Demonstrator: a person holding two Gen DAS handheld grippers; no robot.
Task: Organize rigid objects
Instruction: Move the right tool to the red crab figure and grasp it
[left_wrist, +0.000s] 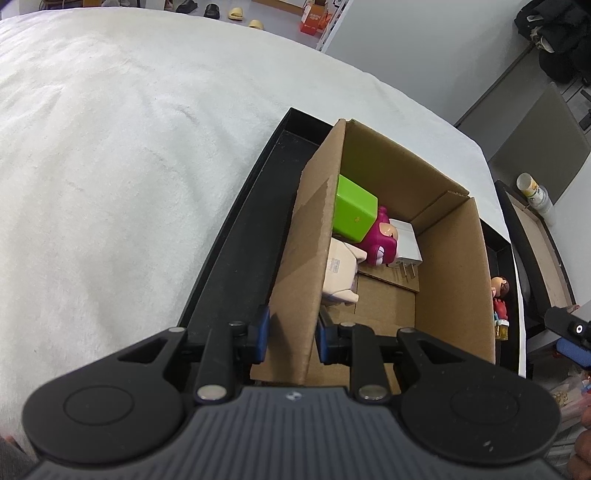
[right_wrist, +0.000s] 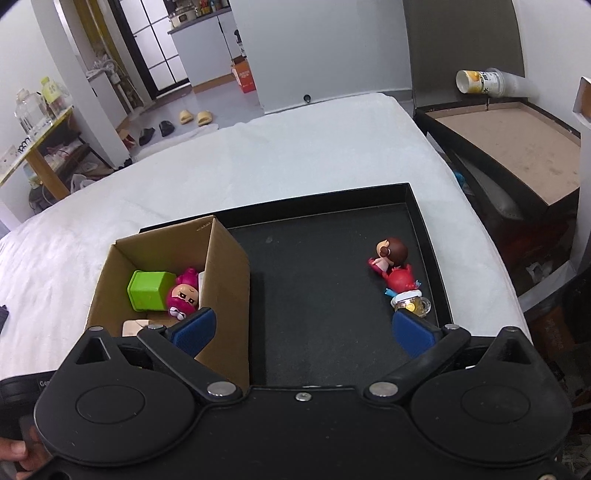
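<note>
Figure: the last loose figurine and the box that is to take it.

The doll figurine (right_wrist: 392, 266), brown-haired and dressed in red, lies on its side on the floor of the black tray (right_wrist: 317, 280), ahead of my right gripper (right_wrist: 303, 332) and just beyond its right-hand finger; a small clear jar (right_wrist: 412, 303) with a yellow centre lies touching or just beside it, nearer to that finger. My right gripper stands wide open over bare tray floor and holds nothing.

The cardboard box (left_wrist: 454, 273) stands in the same tray, ahead and to the left of my right gripper. In it lie a green block (left_wrist: 354, 212), a magenta toy (left_wrist: 380, 240), a white plug adapter (left_wrist: 406, 243) and a cream piece (left_wrist: 340, 273), crowded at the far end from my left gripper (left_wrist: 291, 339). That gripper straddles the box's near side wall, one blue pad (left_wrist: 263, 332) outside and one inside; the wall fills the gap, so I judge it clamped there to steady the box.

To do the step well, I would swing the right gripper to the right, bring the fingers down either side of the doll's red body rather than its round head, and keep clear of the jar. Then I should carry it over the box's open near end, where cardboard floor shows.
</note>
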